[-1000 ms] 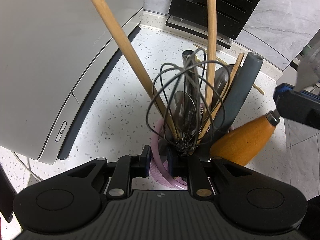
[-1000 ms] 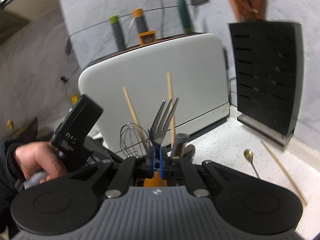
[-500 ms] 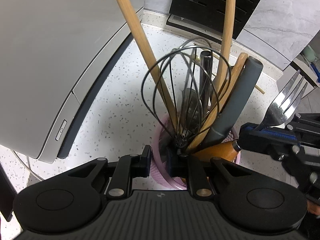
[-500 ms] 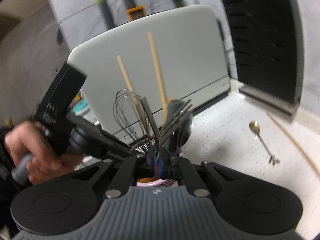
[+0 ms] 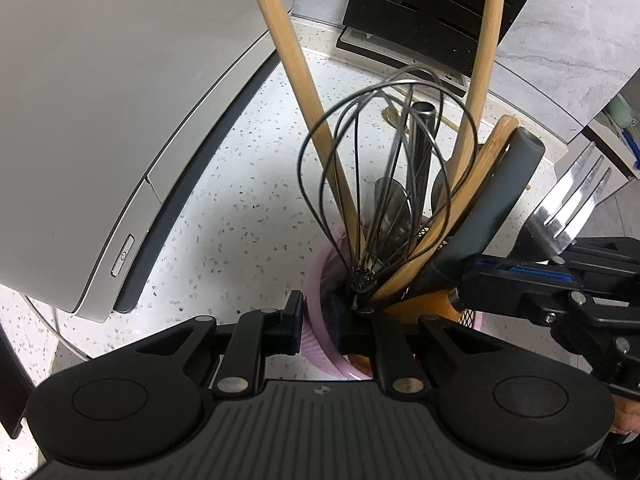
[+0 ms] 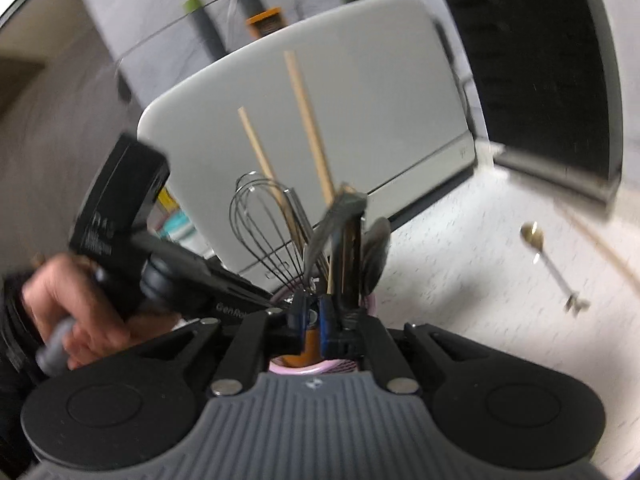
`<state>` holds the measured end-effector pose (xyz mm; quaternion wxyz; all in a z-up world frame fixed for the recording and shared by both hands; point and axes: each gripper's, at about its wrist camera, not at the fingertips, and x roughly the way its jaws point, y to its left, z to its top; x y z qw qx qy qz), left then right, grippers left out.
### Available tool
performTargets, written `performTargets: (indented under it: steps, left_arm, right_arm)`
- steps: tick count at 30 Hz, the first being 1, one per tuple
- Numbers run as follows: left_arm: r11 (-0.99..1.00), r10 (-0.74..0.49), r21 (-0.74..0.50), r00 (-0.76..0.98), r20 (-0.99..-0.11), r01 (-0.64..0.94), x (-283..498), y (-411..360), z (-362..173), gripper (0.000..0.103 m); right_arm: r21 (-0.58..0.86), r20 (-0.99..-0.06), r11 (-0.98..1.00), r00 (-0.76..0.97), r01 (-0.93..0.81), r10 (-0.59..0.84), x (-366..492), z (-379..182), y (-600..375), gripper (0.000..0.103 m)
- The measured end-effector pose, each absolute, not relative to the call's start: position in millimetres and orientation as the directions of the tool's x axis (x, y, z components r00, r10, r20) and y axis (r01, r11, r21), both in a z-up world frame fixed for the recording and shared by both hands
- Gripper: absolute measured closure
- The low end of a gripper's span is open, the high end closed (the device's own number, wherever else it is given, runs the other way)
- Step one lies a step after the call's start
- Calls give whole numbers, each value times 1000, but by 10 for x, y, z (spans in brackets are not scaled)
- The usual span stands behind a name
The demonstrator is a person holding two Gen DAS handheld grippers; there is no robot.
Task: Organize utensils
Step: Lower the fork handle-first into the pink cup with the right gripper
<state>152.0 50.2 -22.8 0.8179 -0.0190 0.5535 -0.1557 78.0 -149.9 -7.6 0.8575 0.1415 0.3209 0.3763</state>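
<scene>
A pink utensil holder (image 5: 320, 344) stands on the speckled counter. My left gripper (image 5: 316, 322) is shut on its near rim, one finger outside and one inside. In the holder stand a wire whisk (image 5: 384, 184), two long wooden handles (image 5: 296, 80), a grey handle (image 5: 508, 192) and an orange handle (image 5: 420, 304). My right gripper (image 5: 516, 276) comes in from the right, shut on a silver fork (image 5: 568, 208) whose tines point up beside the holder's right rim. In the right wrist view my right gripper (image 6: 311, 318) sits just over the holder (image 6: 304, 368); the fork there is blurred.
A white appliance (image 5: 120, 100) fills the left. A black knife block (image 5: 440, 8) stands at the back. A gold spoon (image 6: 536, 240) and a wooden stick (image 6: 600, 248) lie on the counter to the right. A person's hand (image 6: 60, 304) holds the left gripper.
The right gripper has come down and in toward the holder with the fork. The orange handle that leaned out to the right now stands inside the holder. The left gripper kept its grip.
</scene>
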Motion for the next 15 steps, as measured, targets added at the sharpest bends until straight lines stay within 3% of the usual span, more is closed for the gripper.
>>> performTargets:
  steps: [3,9,12,15]
  left_arm:
    - [950,-277,-204,338,-899,235,1523,510,-229,88]
    - [950,-277,-205,337,-900,233,1538,515,-233,88]
    - [952,-270,-199,338,-902,232,1537,502,-238,88]
    - [953,-270,-199,338,-902,230,1537,498,-237,88]
  right_arm:
    - [451,-446,691,528,-565,723,753,-57,-1465,100]
    - [249,-441,713,579,-655,686,531,77,-1300,83]
    - [244,-406,720,605,-650,684,508,132,-1347,74]
    - [252,-387,736,632,-628,671,531,192,-1376,73]
